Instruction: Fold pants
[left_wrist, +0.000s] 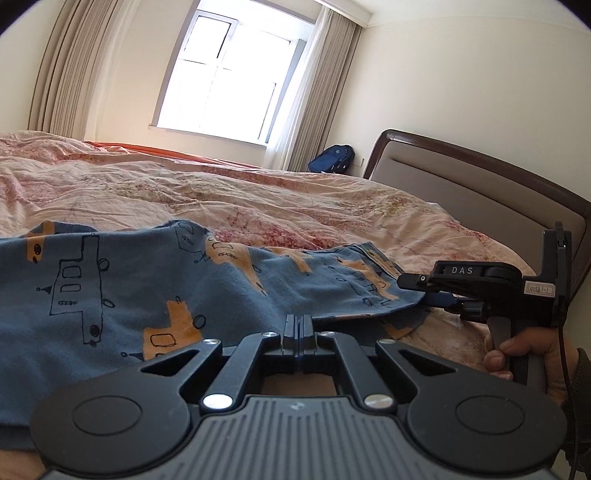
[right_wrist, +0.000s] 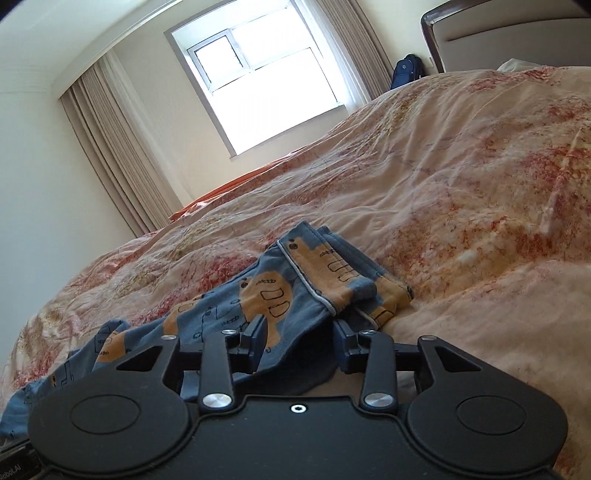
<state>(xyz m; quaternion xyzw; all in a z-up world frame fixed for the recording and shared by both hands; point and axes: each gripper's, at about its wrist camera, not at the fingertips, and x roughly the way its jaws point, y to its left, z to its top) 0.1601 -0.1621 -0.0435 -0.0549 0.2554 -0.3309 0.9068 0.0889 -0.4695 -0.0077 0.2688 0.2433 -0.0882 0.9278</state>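
The left claw (left_wrist: 298, 325) is pressed fully together at the near edge of the pants (left_wrist: 122, 295), its tips against the blue cloth; whether a fold of fabric is pinched between them cannot be told. The right claw (right_wrist: 299, 339) stands apart, its two fingers (right_wrist: 256, 332) on either side of a hump of the pants (right_wrist: 266, 299) without pressing on it, so the cloth lies loose between them. In the left wrist view the right claw (left_wrist: 410, 284) comes in from the right, level and pointing left, its tip at the far right end of the garment, with a person's hand (left_wrist: 524, 354) wrapped round the handle below it and a dark sleeve (left_wrist: 580, 380) at the wrist. The pants, blue with orange shapes and black line drawings, lie spread across the near part of the bed (left_wrist: 258, 199), the waistband end with its pale piping bunched on the right. The bed carries a rumpled pink and cream floral quilt. Beyond it to the right rises a padded headboard (left_wrist: 480, 192) with a dark wooden frame; a blue backpack (left_wrist: 330, 158) sits on the floor by the far wall, under a bright window (left_wrist: 229, 70) flanked by beige curtains (left_wrist: 325, 99)
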